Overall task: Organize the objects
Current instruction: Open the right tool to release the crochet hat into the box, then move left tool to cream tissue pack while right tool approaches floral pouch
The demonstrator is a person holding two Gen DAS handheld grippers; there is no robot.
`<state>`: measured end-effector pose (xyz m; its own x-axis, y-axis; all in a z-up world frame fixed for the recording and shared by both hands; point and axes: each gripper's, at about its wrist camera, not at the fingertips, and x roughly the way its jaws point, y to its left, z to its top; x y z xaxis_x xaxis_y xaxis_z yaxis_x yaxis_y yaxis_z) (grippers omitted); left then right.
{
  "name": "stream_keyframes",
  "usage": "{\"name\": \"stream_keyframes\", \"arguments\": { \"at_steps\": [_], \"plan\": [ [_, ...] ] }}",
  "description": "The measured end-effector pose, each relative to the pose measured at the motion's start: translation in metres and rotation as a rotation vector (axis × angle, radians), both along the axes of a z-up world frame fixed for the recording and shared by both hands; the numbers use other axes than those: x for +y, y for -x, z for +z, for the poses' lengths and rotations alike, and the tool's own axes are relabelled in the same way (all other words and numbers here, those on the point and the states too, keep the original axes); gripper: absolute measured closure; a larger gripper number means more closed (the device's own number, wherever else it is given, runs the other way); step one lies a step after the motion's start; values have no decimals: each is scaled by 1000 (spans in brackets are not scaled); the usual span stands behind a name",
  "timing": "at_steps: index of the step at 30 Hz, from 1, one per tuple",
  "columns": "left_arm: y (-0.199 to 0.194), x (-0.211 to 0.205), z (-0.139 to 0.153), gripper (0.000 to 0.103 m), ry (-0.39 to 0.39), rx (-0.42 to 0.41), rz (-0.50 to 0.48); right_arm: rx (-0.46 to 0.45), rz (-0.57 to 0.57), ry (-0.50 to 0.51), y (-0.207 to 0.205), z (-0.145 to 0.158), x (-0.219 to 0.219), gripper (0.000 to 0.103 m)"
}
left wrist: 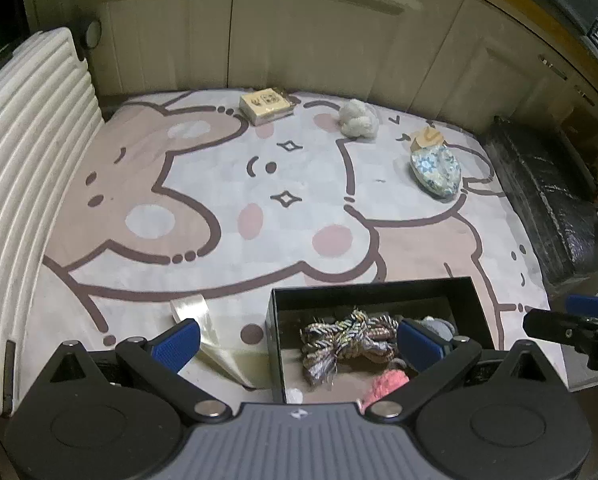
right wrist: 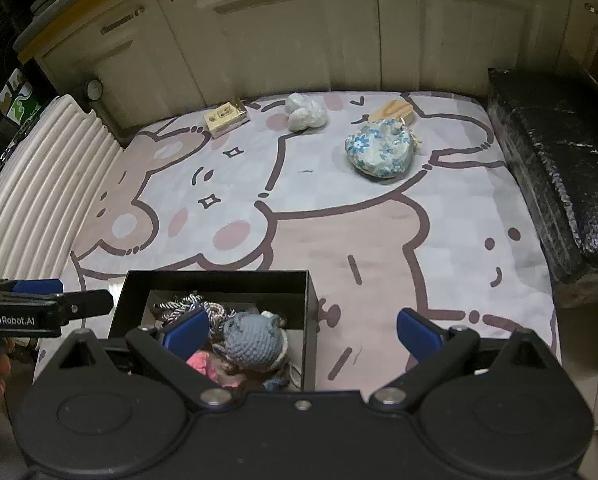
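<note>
Left wrist view: left gripper hangs over the black box at the mat's near edge, jaws spread wide and empty. Right gripper likewise gapes, holding nothing. Floral pouch, white ball and card pack wait along the far edge. Risk, I'd say: reaching across could clip the box wall and shove it.
</note>
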<state>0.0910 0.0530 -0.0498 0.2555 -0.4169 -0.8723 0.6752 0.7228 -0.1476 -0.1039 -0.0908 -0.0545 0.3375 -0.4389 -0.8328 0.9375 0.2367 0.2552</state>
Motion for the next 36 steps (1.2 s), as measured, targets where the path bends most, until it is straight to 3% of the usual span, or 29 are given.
{"name": "stream_keyframes", "arguments": {
  "at_steps": [14,29,36],
  "plan": [
    [-2,-12,9,0,1,-79,-26,-16,-30,72,3,7,-8,0],
    [-31,-42,14,0,50,-178,-104,48,-95,157,20,4,-46,0],
    [-60,-58,11,0,146,-231,-103,33,-152,193,31,-9,-80,0]
  ]
}}
